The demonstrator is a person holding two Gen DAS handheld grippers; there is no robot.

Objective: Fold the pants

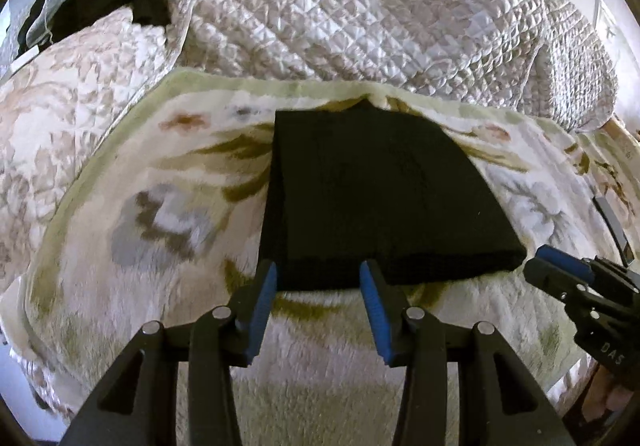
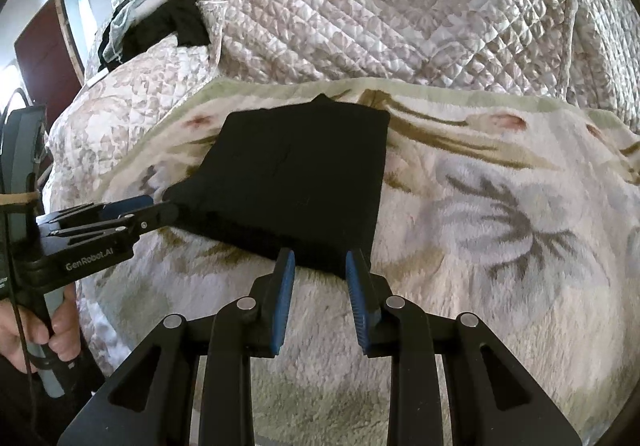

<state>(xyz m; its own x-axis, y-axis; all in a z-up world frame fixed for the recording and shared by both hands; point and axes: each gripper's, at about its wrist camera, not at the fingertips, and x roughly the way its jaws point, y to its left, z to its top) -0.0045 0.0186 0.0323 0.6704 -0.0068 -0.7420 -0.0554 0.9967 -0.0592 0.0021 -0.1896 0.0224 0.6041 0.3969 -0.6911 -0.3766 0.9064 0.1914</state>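
Evidently folded, the black pants (image 1: pixel 372 197) lie compact; left gripper (image 1: pixel 318 282) and right gripper (image 2: pixel 320 270) both spread apart, empty; withdraw level without snagging the near edge.

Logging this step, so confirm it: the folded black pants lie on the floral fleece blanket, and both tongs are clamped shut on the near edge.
Not clamped: in both wrist views the left tongs and right tongs stand open at the pants' near edge. The pants do lie folded on the blanket.
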